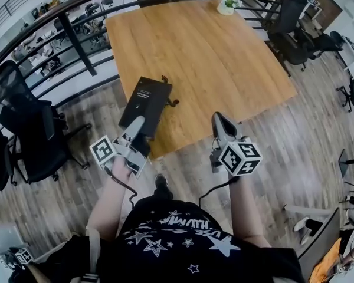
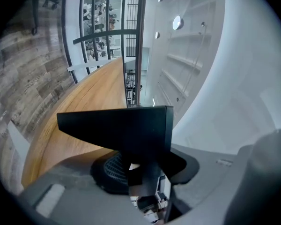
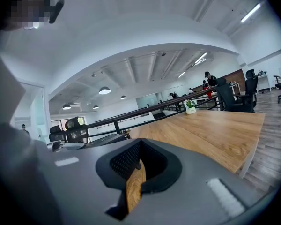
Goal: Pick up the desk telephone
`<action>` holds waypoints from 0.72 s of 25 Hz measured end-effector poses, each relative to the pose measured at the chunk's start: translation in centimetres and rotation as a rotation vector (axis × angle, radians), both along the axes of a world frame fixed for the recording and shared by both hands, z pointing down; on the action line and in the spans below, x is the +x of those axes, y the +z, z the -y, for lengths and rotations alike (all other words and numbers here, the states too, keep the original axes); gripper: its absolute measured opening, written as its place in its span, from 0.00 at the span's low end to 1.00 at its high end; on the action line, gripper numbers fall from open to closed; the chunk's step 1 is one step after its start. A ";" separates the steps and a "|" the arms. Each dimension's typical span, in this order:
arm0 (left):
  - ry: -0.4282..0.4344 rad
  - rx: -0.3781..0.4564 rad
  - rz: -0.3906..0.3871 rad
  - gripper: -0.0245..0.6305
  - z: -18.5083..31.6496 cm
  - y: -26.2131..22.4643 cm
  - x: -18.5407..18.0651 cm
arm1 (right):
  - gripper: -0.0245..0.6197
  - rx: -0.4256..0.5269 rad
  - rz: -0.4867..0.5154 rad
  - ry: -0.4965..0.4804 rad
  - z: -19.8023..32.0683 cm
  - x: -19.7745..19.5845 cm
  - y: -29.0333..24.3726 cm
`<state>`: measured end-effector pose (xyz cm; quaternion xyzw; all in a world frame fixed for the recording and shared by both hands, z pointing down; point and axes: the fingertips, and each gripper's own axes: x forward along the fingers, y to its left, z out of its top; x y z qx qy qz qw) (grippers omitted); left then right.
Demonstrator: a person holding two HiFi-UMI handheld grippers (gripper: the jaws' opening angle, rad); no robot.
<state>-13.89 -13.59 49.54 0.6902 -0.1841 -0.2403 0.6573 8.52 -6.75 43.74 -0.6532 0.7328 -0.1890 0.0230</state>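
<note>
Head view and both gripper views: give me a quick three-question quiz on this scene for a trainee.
1. True or false: the left gripper is clamped on the flat black desk telephone.
2. The small white pot with a green plant stands on the light wooden table at its: A near edge, B far edge, C middle.
3. What is between the right gripper's jaws?

Key: 1 true; 2 B; 3 nothing, the jaws are together and empty.
</note>
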 end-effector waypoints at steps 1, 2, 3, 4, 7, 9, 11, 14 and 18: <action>-0.009 -0.007 -0.005 0.32 -0.5 -0.2 -0.2 | 0.04 0.001 0.003 0.000 -0.6 0.0 -0.2; -0.016 -0.011 -0.005 0.32 -0.9 -0.4 -0.4 | 0.04 0.001 0.006 -0.001 -1.2 0.0 -0.3; -0.020 -0.010 -0.002 0.32 -1.5 -0.6 -0.6 | 0.04 0.000 0.008 -0.001 -1.9 0.0 -0.5; -0.021 -0.006 0.004 0.32 -2.1 -0.8 -0.8 | 0.04 -0.002 0.008 -0.002 -2.6 -0.1 -0.5; -0.013 0.009 0.013 0.32 -4.5 -1.2 -1.1 | 0.04 -0.008 0.009 -0.003 -5.0 -0.4 -0.6; -0.006 0.018 0.012 0.32 -6.3 -1.5 -1.2 | 0.04 -0.005 0.014 -0.001 -6.5 -0.5 -0.7; 0.001 0.024 0.011 0.32 -7.9 -1.8 -1.1 | 0.04 0.002 0.021 0.003 -7.8 -0.7 -0.9; 0.007 0.035 0.007 0.32 -10.0 -2.2 -1.4 | 0.04 0.007 0.018 0.016 -9.7 -1.2 -1.1; 0.010 0.039 0.001 0.32 -12.6 -2.7 -2.0 | 0.04 0.011 0.009 0.008 -12.2 -2.4 -1.3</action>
